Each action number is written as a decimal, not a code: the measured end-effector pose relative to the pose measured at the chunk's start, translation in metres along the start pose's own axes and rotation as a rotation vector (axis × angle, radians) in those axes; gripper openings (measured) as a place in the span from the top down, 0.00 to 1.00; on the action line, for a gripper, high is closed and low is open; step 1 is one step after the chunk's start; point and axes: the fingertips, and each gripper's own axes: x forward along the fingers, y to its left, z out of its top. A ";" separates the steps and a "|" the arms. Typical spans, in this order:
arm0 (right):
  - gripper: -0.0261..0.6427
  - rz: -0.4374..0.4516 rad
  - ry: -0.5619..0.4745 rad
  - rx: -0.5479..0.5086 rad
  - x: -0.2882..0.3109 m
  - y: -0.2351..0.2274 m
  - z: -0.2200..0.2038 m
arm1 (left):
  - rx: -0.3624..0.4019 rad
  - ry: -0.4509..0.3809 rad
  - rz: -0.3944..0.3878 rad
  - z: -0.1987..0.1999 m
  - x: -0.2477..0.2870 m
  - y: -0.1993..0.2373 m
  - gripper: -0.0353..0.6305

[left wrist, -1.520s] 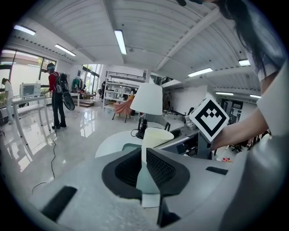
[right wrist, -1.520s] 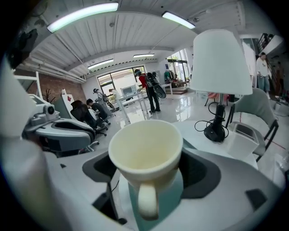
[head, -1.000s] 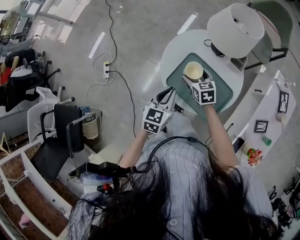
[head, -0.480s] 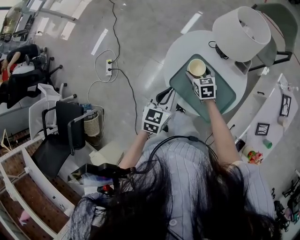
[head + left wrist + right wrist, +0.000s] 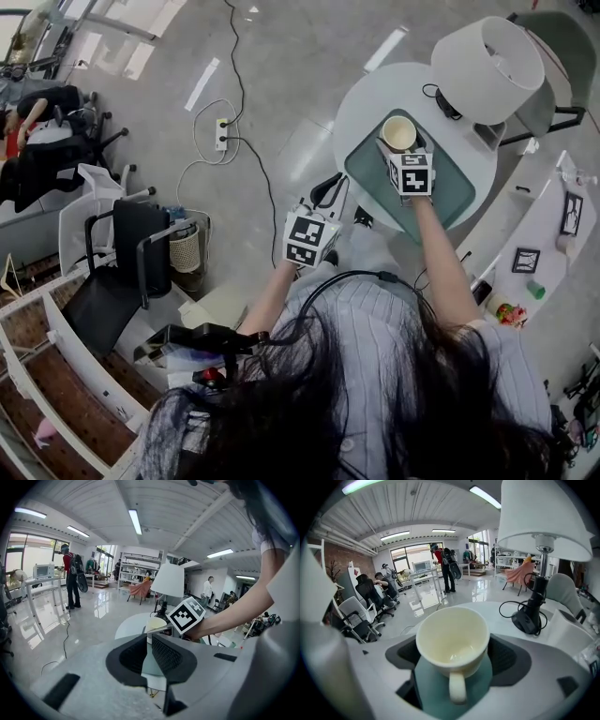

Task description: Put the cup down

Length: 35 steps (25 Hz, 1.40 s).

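A cream cup (image 5: pixel 398 133) with its handle toward me sits between the jaws of my right gripper (image 5: pixel 400 148), over the far end of a teal tray (image 5: pixel 441 192) on a round white table (image 5: pixel 366 94). In the right gripper view the cup (image 5: pixel 452 641) fills the gap of the right gripper (image 5: pixel 454 660), both jaws pressing its sides, with the teal tray (image 5: pixel 426 686) under it. Whether the cup's base touches the tray is hidden. My left gripper (image 5: pixel 330 190) hangs shut and empty off the table's near edge. In the left gripper view its jaws (image 5: pixel 150 653) point at the cup (image 5: pixel 154 623).
A white table lamp (image 5: pixel 486 56) with a black base and cable stands just behind the tray, close to the cup; the right gripper view shows that lamp (image 5: pixel 541 513) too. A power strip (image 5: pixel 220 134) and cords lie on the floor. Office chairs (image 5: pixel 122 262) stand left, a white shelf (image 5: pixel 539 244) right.
My right gripper has carried the cup farther out over the tray, toward the lamp. The left gripper has stayed near the table's edge.
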 end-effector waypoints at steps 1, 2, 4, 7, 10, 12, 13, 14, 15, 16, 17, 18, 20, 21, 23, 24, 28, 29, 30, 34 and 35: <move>0.36 -0.006 -0.001 -0.004 -0.002 0.000 0.001 | -0.001 -0.003 0.004 0.000 -0.002 0.001 0.92; 0.36 -0.008 -0.003 0.000 -0.005 -0.001 0.002 | -0.003 -0.008 0.009 0.001 -0.005 0.003 0.92; 0.36 -0.010 -0.020 0.023 -0.012 -0.001 0.006 | -0.005 -0.020 0.022 0.004 -0.010 0.007 0.92; 0.37 -0.017 -0.081 0.049 -0.030 0.000 0.019 | -0.003 -0.041 0.041 0.009 -0.020 0.014 0.92; 0.37 -0.001 -0.144 0.084 -0.052 0.007 0.034 | -0.002 -0.063 0.053 0.014 -0.030 0.020 0.92; 0.37 0.032 -0.182 0.114 -0.067 0.017 0.042 | 0.000 -0.076 0.058 0.016 -0.036 0.021 0.92; 0.37 0.042 -0.201 0.127 -0.075 0.021 0.046 | 0.001 -0.082 0.059 0.016 -0.039 0.021 0.92; 0.37 0.041 -0.220 0.138 -0.083 0.025 0.050 | 0.002 -0.087 0.060 0.017 -0.042 0.021 0.92; 0.37 0.034 -0.237 0.146 -0.091 0.027 0.054 | 0.004 -0.092 0.059 0.017 -0.045 0.020 0.92; 0.37 0.027 -0.253 0.155 -0.099 0.030 0.057 | 0.007 -0.096 0.057 0.017 -0.048 0.019 0.92; 0.37 0.025 -0.265 0.166 -0.106 0.034 0.059 | 0.009 -0.099 0.054 0.017 -0.051 0.018 0.92; 0.37 0.028 -0.274 0.178 -0.113 0.038 0.060 | 0.011 -0.102 0.051 0.017 -0.054 0.016 0.92; 0.37 0.033 -0.289 0.197 -0.125 0.048 0.061 | 0.015 -0.107 0.043 0.015 -0.061 0.012 0.92; 0.37 0.029 -0.298 0.198 -0.131 0.052 0.061 | 0.015 -0.109 0.039 0.014 -0.064 0.010 0.92; 0.37 0.011 -0.313 0.188 -0.142 0.058 0.058 | 0.013 -0.118 0.030 0.013 -0.069 0.005 0.92; 0.37 0.006 -0.318 0.186 -0.146 0.062 0.056 | 0.013 -0.124 0.024 0.013 -0.071 0.001 0.92; 0.37 0.019 -0.339 0.206 -0.167 0.080 0.047 | 0.033 -0.148 -0.008 0.015 -0.083 -0.012 0.92; 0.37 0.023 -0.344 0.209 -0.173 0.086 0.045 | 0.037 -0.152 -0.013 0.015 -0.087 -0.015 0.92; 0.38 0.027 -0.350 0.212 -0.178 0.092 0.042 | 0.040 -0.155 -0.018 0.014 -0.091 -0.017 0.92; 0.39 0.040 -0.370 0.223 -0.197 0.113 0.030 | 0.060 -0.165 -0.037 0.008 -0.105 -0.027 0.92; 0.39 0.043 -0.374 0.224 -0.202 0.118 0.027 | 0.064 -0.169 -0.042 0.007 -0.109 -0.029 0.92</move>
